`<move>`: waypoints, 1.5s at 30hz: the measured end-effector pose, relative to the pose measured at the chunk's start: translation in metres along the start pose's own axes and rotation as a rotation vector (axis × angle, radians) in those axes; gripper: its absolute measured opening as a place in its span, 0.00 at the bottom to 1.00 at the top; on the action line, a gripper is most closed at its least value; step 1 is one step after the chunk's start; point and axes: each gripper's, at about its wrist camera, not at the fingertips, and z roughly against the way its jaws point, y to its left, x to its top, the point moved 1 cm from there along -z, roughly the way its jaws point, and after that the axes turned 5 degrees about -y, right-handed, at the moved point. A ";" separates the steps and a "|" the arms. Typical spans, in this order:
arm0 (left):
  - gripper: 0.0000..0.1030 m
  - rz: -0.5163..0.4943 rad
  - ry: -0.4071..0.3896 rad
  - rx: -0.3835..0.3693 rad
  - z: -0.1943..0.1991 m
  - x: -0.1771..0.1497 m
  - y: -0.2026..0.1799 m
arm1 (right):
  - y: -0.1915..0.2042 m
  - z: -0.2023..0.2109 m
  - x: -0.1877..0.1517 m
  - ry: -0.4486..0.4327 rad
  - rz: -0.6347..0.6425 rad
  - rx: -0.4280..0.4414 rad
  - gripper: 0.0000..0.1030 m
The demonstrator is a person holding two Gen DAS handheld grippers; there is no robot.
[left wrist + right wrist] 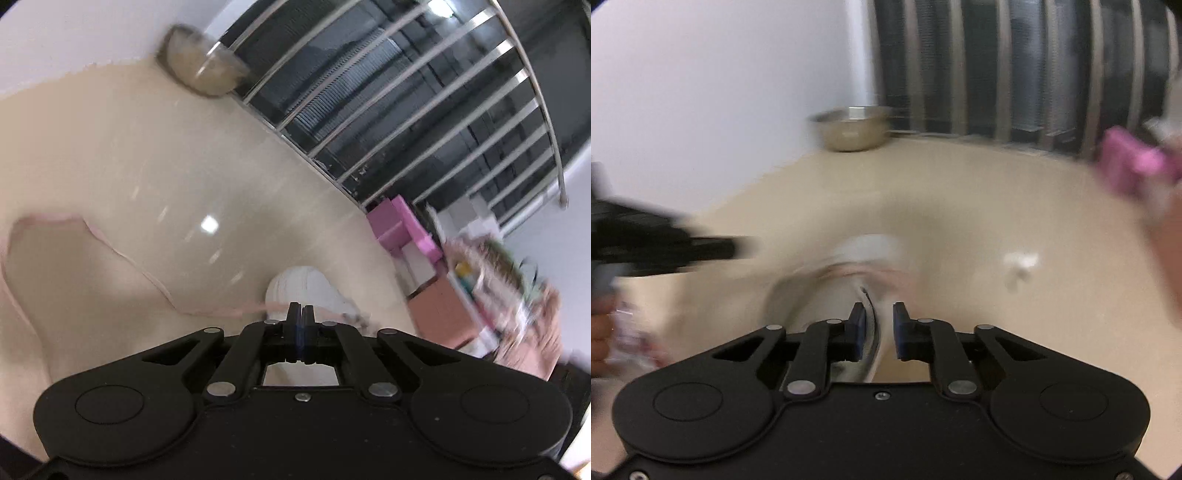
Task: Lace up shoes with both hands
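Lace (122,254), pale pink, is seen looping across the cream floor (147,155) at the left and running to the left gripper (300,314), whose jaws are pressed together on it. Just beyond the fingertips the white shoe (306,286) is seen. In the right wrist view, heavily blurred, the right gripper (879,323) is held narrowly parted above the shoe (868,247), nothing clamped. A steel bowl (851,129) sits by the wall.
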 end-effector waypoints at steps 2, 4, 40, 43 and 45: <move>0.01 -0.056 -0.013 0.015 0.007 -0.004 -0.006 | -0.009 0.013 0.009 -0.044 0.017 0.042 0.18; 0.06 -0.161 -0.009 0.030 0.003 -0.010 -0.023 | -0.005 0.027 0.012 -0.082 0.029 0.125 0.20; 0.02 -0.127 -0.021 0.287 0.114 -0.005 0.019 | 0.015 0.003 -0.044 -0.097 0.051 -0.111 0.31; 0.14 -0.241 0.015 0.236 0.120 -0.014 -0.006 | 0.018 -0.002 -0.044 -0.107 0.042 -0.124 0.30; 0.44 -0.343 0.010 0.174 0.105 -0.018 -0.031 | 0.020 -0.004 -0.043 -0.109 0.043 -0.126 0.30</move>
